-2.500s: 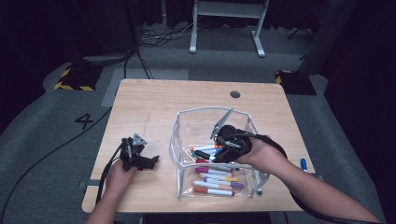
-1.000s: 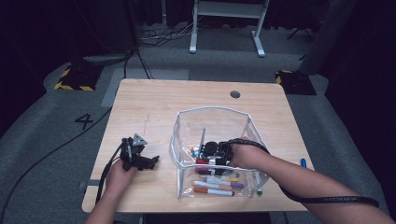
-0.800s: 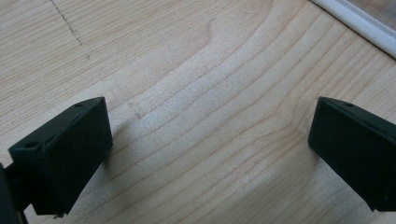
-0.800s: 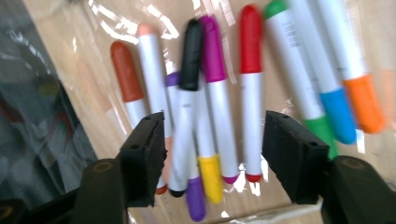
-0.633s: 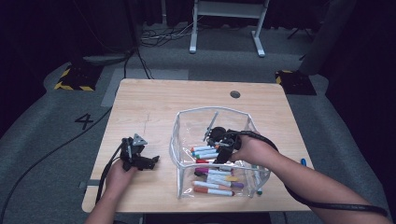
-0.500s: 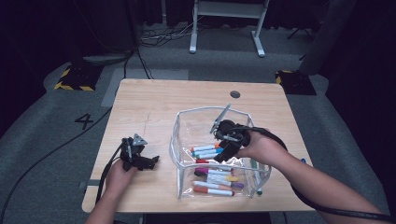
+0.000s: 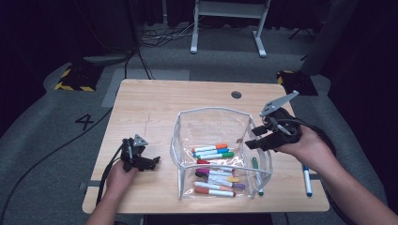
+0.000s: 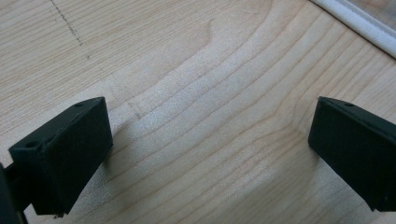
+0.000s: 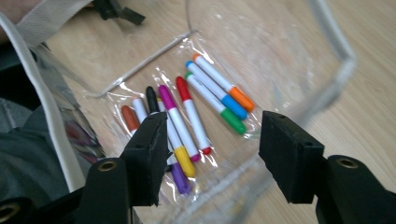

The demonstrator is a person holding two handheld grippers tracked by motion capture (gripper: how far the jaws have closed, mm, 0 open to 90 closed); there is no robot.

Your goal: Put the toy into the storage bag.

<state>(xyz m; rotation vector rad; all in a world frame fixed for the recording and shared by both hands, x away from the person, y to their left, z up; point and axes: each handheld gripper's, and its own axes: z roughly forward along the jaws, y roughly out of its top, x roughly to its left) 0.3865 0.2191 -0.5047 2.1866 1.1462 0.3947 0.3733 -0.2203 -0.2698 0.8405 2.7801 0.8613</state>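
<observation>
Two loose felt-tip markers remain outside the clear plastic zip pouch [image 7: 220, 154]: a green one [image 7: 255, 163] lying just beside the pouch's right wall and a blue-capped white one [image 7: 306, 175] farther right, near the edge of the pale wooden surface [image 7: 155, 108]. Approx. nine markers lie flat on the pouch floor, mixed colours, incl. orange, blue, green trio [image 9: 219, 93].

Right gripper [image 7: 256, 139] hangs above the pouch's right rim; fingers [image 9: 289, 154] apart at mid gap, nothing between them; its jaws have just been opening. Left gripper [image 7: 149, 161] rests on the surface left of the pouch, fingers [image 8: 65, 154] wide, empty, bare wood beneath.

Risks as we judge them:
- Pouch is soft-walled and unheld. Right hand dropping toward the green marker could catch the rim and drag or fold the wall, spilling markers.
- Green marker sits tight to the wall; a finger may pinch plastic w/ it.
- Blue-capped marker near the edge: a nudge could roll it off.
- Round barrels, flat on wood: an off-centre pinch may squirt one sideways.
- Left gripper well apart from pouch, so no bracing.
</observation>
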